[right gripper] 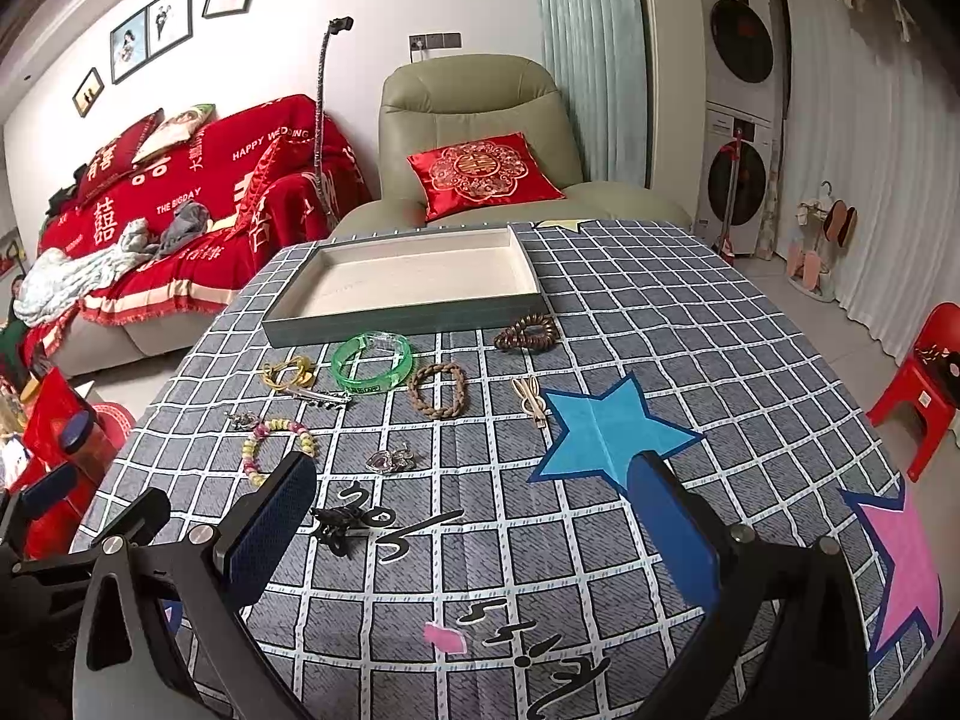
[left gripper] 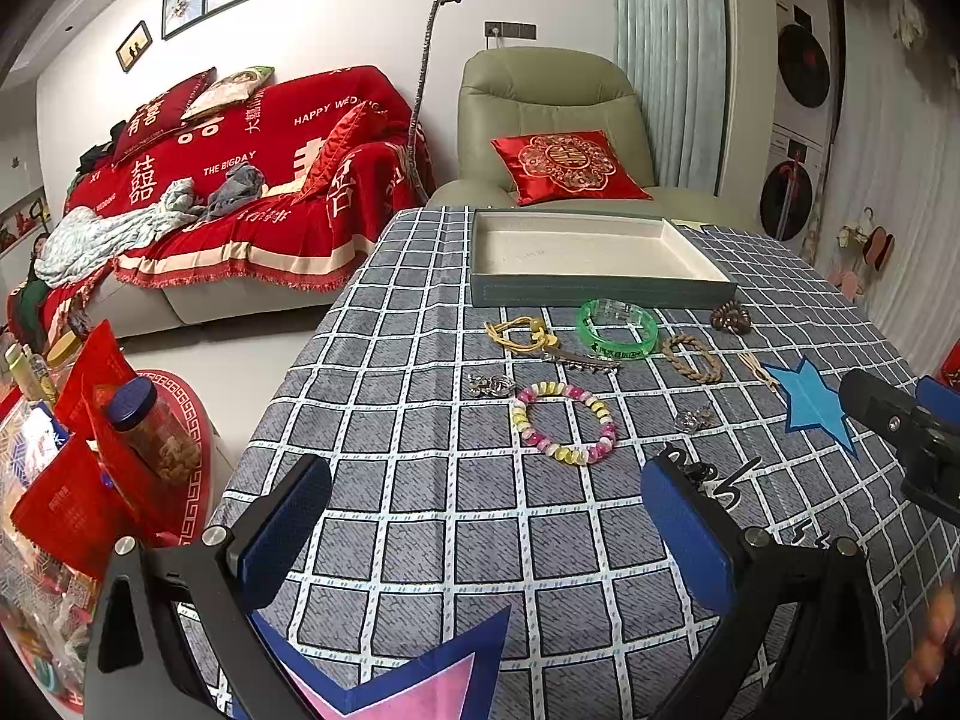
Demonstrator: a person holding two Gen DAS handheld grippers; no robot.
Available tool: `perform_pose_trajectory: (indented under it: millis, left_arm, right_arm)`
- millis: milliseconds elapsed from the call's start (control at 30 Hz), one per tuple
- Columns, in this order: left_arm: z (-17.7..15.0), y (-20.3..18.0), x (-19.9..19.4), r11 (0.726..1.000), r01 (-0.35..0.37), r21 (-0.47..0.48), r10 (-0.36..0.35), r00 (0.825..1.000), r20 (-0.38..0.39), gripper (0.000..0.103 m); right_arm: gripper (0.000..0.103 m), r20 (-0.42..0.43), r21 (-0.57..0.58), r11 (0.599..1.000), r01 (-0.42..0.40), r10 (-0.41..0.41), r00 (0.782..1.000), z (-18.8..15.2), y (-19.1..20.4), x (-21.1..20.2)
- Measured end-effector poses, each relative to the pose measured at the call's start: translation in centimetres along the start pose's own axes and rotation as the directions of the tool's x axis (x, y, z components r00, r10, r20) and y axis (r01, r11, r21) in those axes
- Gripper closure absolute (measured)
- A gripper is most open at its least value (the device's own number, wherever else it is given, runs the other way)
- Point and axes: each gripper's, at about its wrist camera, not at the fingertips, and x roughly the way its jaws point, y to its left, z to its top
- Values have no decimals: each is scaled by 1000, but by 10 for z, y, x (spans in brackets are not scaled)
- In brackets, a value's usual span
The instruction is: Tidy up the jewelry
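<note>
Jewelry lies scattered mid-frame on the checked worktop point(right gripper: 660, 324) — a green bangle point(right gripper: 372, 360), a beaded bracelet point(left gripper: 563, 423), a braided one point(right gripper: 438, 390) — just below the empty tray point(right gripper: 408, 315). Left claw point(left gripper: 486, 534) and right claw point(right gripper: 474, 528) hover spread, holding nothing.

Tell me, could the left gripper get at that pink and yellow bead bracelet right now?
Probably yes: the left gripper is open, and the bead bracelet lies flat just ahead with only bare cloth between.
</note>
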Motion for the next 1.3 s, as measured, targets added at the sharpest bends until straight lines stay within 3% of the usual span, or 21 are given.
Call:
perform_pose_trajectory:
  millis: [1300]
  left_arm:
    - [-1,-2,2,1000,3,-3,-3,1000,-10,0]
  right_arm:
    - [0,0,3,1000,-2,2,1000,2,-1,-1]
